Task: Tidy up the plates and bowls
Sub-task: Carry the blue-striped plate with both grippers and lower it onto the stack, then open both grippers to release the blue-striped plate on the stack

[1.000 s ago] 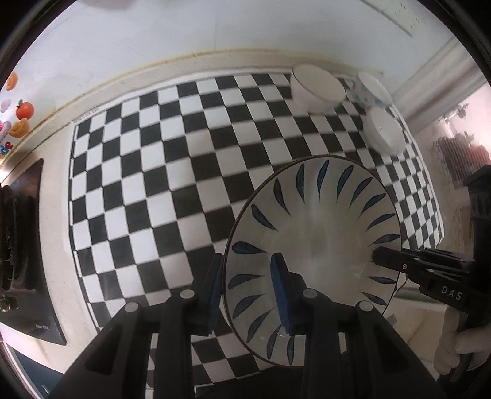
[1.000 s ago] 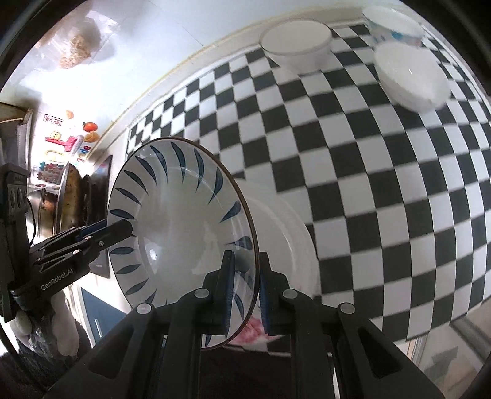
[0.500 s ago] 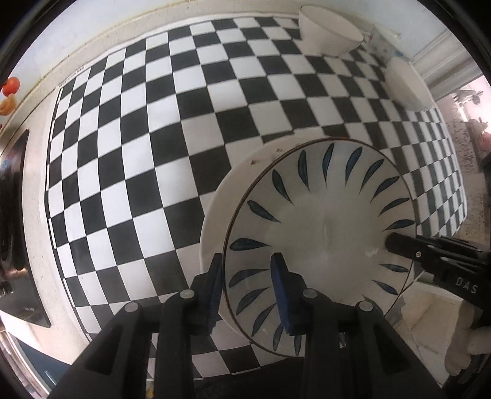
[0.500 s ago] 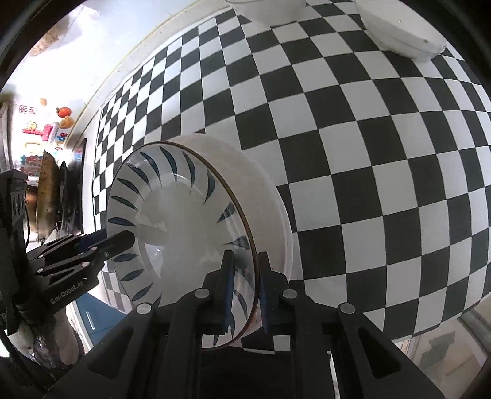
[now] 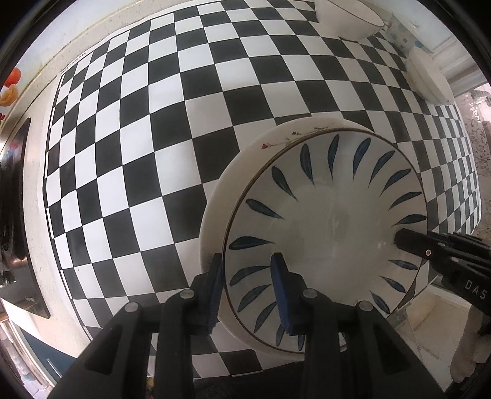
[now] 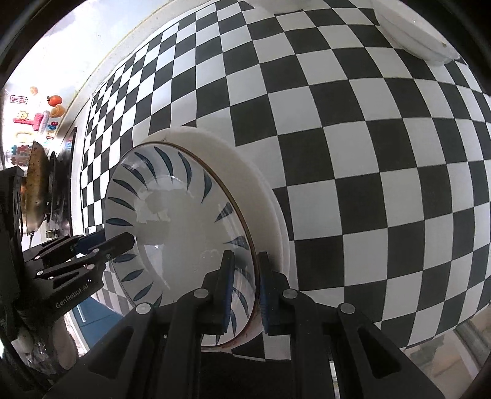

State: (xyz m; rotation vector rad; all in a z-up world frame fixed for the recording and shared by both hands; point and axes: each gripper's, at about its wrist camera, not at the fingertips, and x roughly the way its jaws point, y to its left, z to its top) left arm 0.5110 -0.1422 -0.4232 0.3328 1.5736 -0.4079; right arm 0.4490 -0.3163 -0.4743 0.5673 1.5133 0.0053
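A white plate with blue leaf strokes (image 5: 331,221) rests in a larger white plate with a small floral rim (image 5: 233,172) on the checkered cloth. My left gripper (image 5: 248,288) is shut on the blue-leaf plate's near rim. My right gripper (image 6: 244,288) is shut on the same plate (image 6: 184,221) at its opposite rim, over the white plate (image 6: 264,196). The right gripper's fingers (image 5: 429,248) show in the left wrist view, and the left gripper's fingers (image 6: 101,245) show in the right wrist view.
Three white bowls stand at the far right of the cloth: one (image 5: 349,18), a dotted one (image 5: 402,30), and one (image 5: 429,76) that also shows in the right wrist view (image 6: 414,30). A stove with a pan (image 6: 36,190) lies to the left. The counter edge runs close to the plates.
Both grippers have lowered the blue-leaf plate onto the larger white plate. It was held above the cloth a second ago and now sits inside the white plate.
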